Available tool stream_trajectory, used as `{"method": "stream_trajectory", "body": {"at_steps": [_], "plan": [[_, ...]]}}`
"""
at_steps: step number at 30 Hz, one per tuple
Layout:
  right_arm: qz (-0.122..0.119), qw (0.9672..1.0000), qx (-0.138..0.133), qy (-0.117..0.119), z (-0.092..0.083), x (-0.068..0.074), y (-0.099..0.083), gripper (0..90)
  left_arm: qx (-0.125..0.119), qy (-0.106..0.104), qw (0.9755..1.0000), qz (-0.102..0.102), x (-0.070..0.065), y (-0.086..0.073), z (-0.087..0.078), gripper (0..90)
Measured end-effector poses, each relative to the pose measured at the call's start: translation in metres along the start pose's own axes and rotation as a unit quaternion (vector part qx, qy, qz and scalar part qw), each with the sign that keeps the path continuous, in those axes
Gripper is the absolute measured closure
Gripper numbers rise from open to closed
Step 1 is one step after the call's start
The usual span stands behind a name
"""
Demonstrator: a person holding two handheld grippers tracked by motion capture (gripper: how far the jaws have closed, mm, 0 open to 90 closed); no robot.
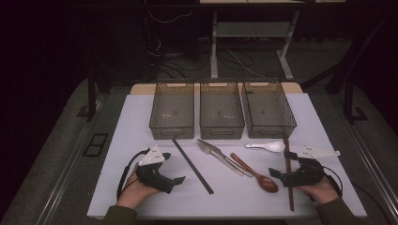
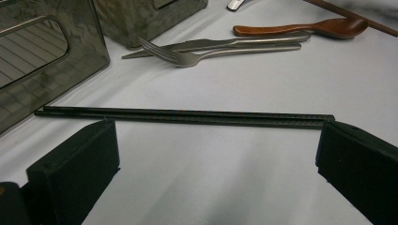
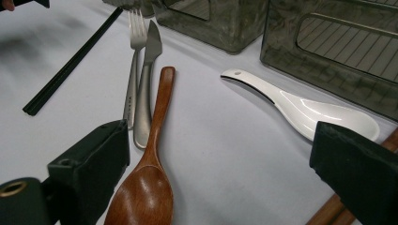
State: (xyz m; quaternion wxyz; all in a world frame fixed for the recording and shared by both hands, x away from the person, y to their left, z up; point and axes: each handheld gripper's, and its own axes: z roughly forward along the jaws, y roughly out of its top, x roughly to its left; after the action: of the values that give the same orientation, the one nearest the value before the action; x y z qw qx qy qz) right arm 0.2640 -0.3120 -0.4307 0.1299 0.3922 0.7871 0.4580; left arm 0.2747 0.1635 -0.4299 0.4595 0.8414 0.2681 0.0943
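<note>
1. Left gripper (image 1: 179, 180): jaws wide, empty, facing black chopsticks (image 2: 187, 117) on mat.
2. Right gripper (image 1: 274, 173): open, empty, over wooden spoon (image 3: 148, 178).
3. Step: pre-grasp, probably sorting into bins (image 1: 222, 131). Next: lower, close.

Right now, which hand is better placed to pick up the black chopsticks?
Left. The left gripper sits beside the black chopsticks, which lie across its open jaws in the left gripper view. The right gripper faces the wooden spoon instead.
</note>
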Motion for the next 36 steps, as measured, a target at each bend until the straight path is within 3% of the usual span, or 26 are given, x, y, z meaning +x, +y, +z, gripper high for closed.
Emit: {"method": "stream_trajectory", "body": {"at_steps": [12, 19, 32, 36], "plan": [[0.011, 0.9998, 0.01, -0.014, -0.003, -0.003, 0.001, 5.0, -0.002, 0.001, 1.0, -0.002, 0.001, 0.0, -0.001, 0.0], [0.011, 0.9987, 0.03, -0.04, -0.005, -0.009, 0.001, 5.1, -0.004, 0.003, 1.0, -0.003, 0.001, -0.001, -0.002, 0.0], [0.022, 0.9939, 0.07, -0.083, 0.001, -0.031, -0.001, 6.4, -0.004, 0.008, 0.9999, -0.01, 0.003, -0.005, -0.005, 0.0], [0.016, 0.9912, 0.091, -0.095, 0.005, -0.038, -0.004, 15.3, -0.015, 0.013, 0.9997, -0.014, 0.005, -0.001, -0.007, 0.0]]}}
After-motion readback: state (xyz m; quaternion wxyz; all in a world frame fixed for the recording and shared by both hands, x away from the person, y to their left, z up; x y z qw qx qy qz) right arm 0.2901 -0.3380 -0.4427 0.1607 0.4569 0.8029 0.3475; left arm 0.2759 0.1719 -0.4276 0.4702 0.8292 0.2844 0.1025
